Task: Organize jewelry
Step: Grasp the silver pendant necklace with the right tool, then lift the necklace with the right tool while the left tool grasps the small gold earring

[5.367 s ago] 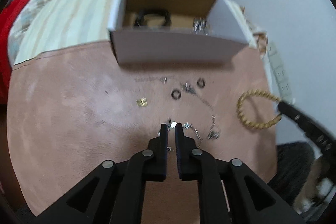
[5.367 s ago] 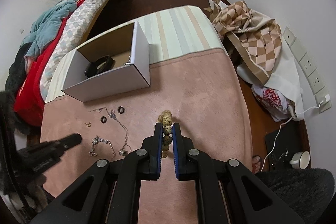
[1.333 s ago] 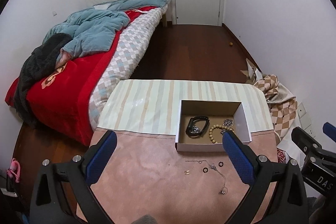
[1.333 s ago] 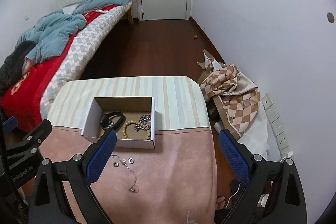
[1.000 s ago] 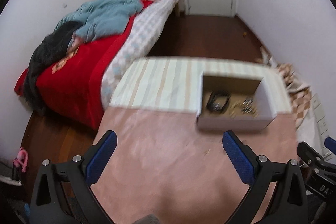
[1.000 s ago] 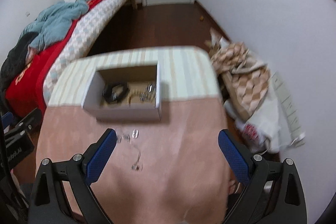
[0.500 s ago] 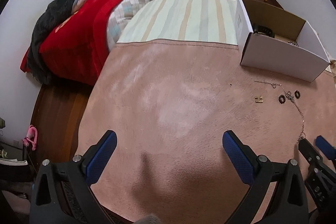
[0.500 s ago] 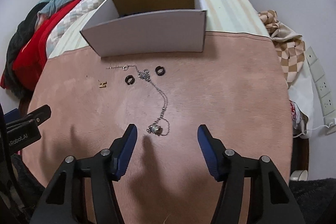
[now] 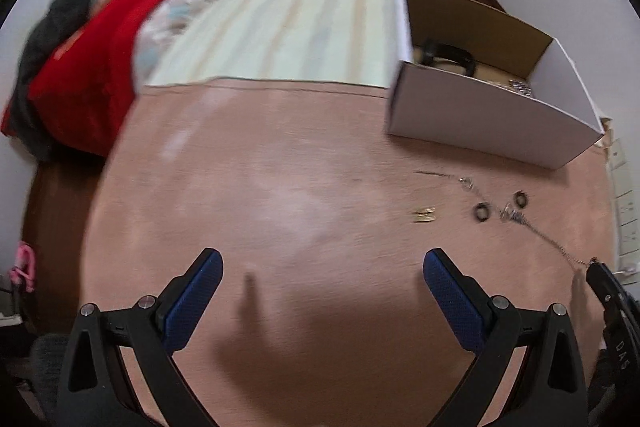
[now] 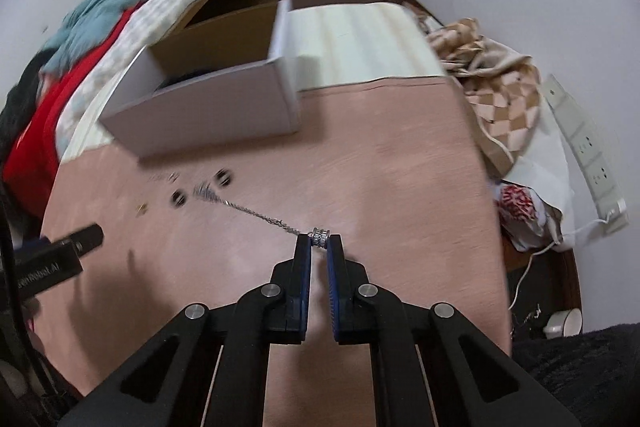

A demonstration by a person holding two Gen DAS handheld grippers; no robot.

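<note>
Right wrist view shows your right gripper [image 10: 319, 242] with jaws that have just been closing, now clenched on the silver barrel-shaped pendant [image 10: 321, 235] of a thin silver chain necklace [image 10: 256, 214]. Its long axis runs from your fingertips up and leftward across the pink suede-like table mat [image 10: 384, 163], ending in a blurred tangle between two small black rings [image 10: 178, 197], near a tiny gold earring [image 10: 141, 207]. Beyond them stands the open white cardboard box [image 10: 208, 123], its near wall hiding most of its contents. Your left gripper [image 9: 322, 267] hangs released, fingers spread wide over bare mat; the necklace lies off to the right of its right finger. A black bracelet [image 9: 450, 53] shows inside the box there. Motion blur smears the small pieces.
</note>
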